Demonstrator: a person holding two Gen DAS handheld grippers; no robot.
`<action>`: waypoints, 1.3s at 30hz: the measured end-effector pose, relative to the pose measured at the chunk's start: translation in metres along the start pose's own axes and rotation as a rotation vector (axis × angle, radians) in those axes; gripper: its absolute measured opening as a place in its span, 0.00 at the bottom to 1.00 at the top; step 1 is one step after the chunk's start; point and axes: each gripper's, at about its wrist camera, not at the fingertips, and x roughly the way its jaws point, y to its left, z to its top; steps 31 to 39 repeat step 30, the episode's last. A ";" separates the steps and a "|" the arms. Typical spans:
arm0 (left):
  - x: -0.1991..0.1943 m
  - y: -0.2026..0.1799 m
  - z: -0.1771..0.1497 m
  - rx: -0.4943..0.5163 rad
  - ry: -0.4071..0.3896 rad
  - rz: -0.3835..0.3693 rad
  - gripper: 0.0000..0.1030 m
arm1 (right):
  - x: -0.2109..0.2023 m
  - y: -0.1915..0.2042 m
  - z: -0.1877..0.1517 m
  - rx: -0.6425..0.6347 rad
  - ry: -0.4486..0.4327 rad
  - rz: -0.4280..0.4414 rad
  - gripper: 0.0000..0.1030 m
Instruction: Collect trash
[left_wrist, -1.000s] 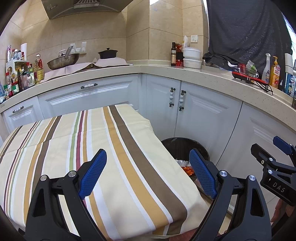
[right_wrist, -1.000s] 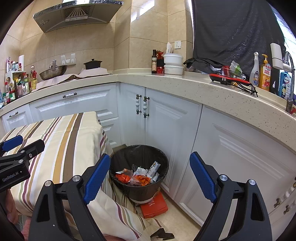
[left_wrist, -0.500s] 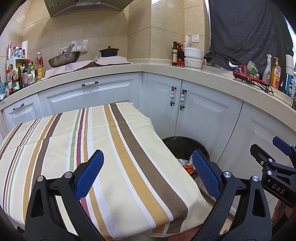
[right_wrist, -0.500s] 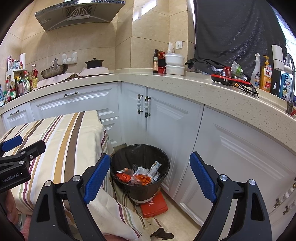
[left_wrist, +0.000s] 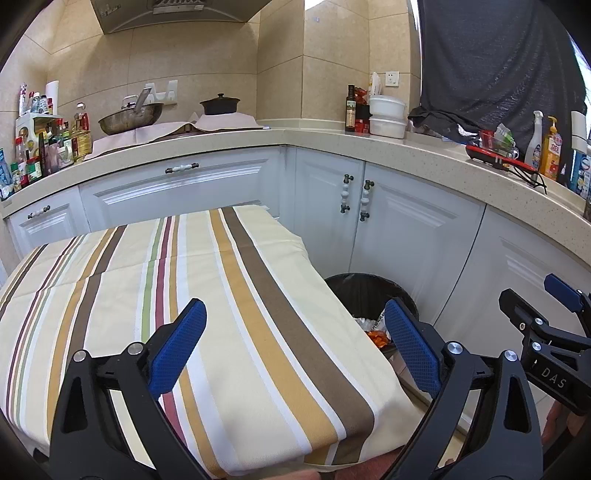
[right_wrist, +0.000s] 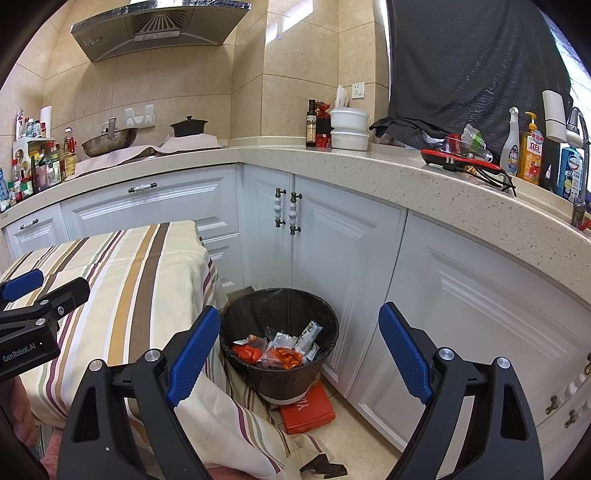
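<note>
A black-lined trash bin (right_wrist: 284, 380) stands on the floor by the white corner cabinets, with orange and silver wrappers (right_wrist: 280, 350) inside. My right gripper (right_wrist: 299, 314) hovers above and in front of it, open, with nothing between its blue pads. My left gripper (left_wrist: 293, 310) is held over the striped tablecloth (left_wrist: 221, 295), open wide and empty. From the left wrist view only part of the bin (left_wrist: 365, 291) shows past the table's right edge. No loose trash shows on the cloth.
White cabinet doors (right_wrist: 332, 258) curve behind the bin under a speckled counter (right_wrist: 406, 184) with bottles, bowls and a wok. A flat red box (right_wrist: 306, 410) lies under the bin. The cloth hangs to the floor left of it.
The left gripper's jaws have spread a little wider. Both hands and the bin have stayed where they were.
</note>
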 end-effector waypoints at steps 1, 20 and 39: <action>0.000 0.000 0.000 0.000 -0.001 0.000 0.94 | 0.000 0.000 0.000 -0.001 0.000 0.001 0.83; -0.006 -0.008 0.000 0.021 -0.006 -0.057 0.95 | 0.000 0.000 0.000 0.001 0.002 0.003 0.83; 0.015 0.020 0.009 -0.011 0.070 0.047 0.95 | 0.010 0.014 0.002 -0.033 0.022 0.056 0.83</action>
